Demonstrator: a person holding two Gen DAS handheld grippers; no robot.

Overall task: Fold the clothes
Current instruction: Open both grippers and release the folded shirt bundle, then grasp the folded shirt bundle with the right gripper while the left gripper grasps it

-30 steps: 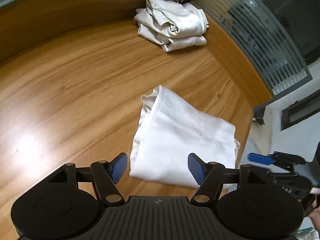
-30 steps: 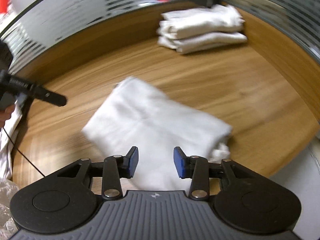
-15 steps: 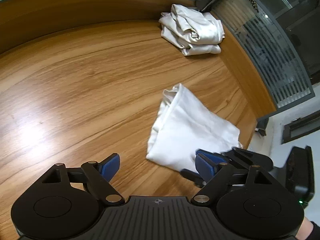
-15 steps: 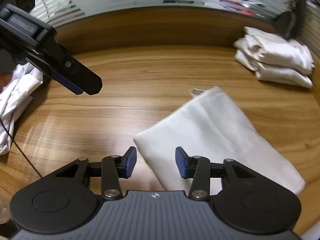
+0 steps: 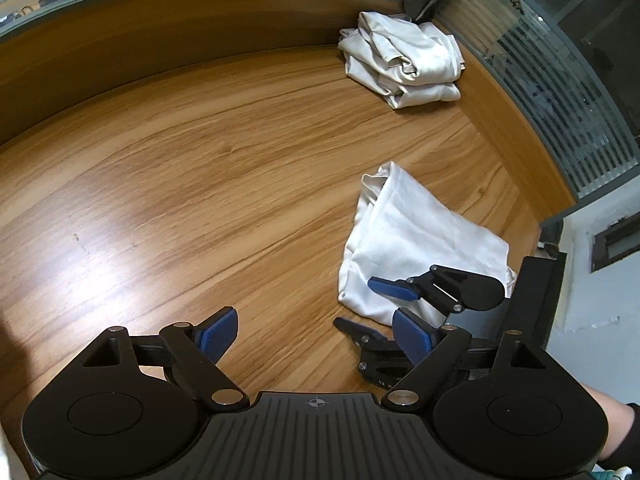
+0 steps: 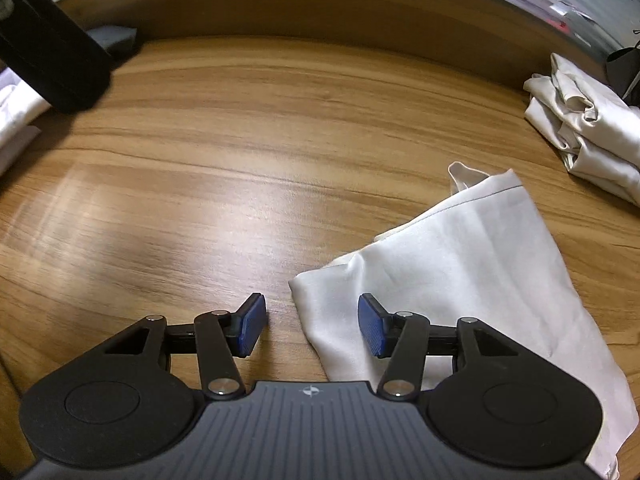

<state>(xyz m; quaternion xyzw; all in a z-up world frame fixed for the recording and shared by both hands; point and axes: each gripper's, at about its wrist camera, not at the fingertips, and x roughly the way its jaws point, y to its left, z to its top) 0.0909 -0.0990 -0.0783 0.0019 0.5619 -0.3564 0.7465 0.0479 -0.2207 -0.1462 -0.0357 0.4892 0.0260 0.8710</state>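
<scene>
Folded white garment [image 6: 472, 280] flat on the tabletop [image 6: 240, 160], at about four o'clock in the right wrist view. Stack of folded clothes [image 5: 404, 64] waiting near one o'clock in the left view. Left claw [image 5: 316, 334] wide, over bare wood, holding nothing. Right claw [image 6: 312, 330] opening, straddling the garment's near corner, pads not pressing. Folding apparently finished; probably left: carrying this piece onto the stack. More unfolded white cloth [image 6: 16, 120] at nine o'clock.
</scene>
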